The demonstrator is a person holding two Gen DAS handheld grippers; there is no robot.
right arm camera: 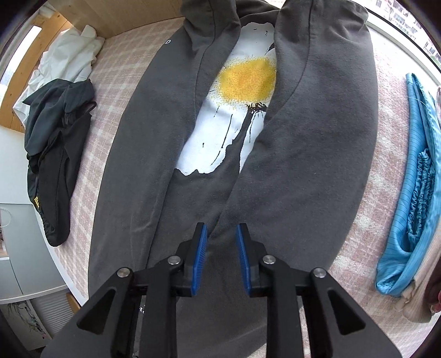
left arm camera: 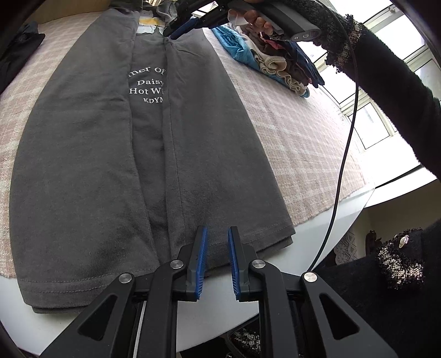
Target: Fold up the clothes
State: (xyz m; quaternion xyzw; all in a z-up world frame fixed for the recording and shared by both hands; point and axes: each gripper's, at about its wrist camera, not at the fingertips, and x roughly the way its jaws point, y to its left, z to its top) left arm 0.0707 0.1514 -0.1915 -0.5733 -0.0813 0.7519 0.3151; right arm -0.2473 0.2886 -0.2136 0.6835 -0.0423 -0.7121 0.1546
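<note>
Left wrist view: grey shirt (left arm camera: 82,170) flat on the counter (left arm camera: 303,154), sides folded in.
Left tongs (left arm camera: 216,234): slightly apart over its hem, holding nothing.
Right tongs (right arm camera: 220,231): slightly apart, empty.

Bright windows (left arm camera: 386,121), wooden wall (right arm camera: 91,16)

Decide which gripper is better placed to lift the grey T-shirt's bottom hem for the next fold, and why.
Left. The left gripper sits at the hem of the grey T-shirt, jaws slightly apart; the right gripper is at the far, daisy-print end.
</note>
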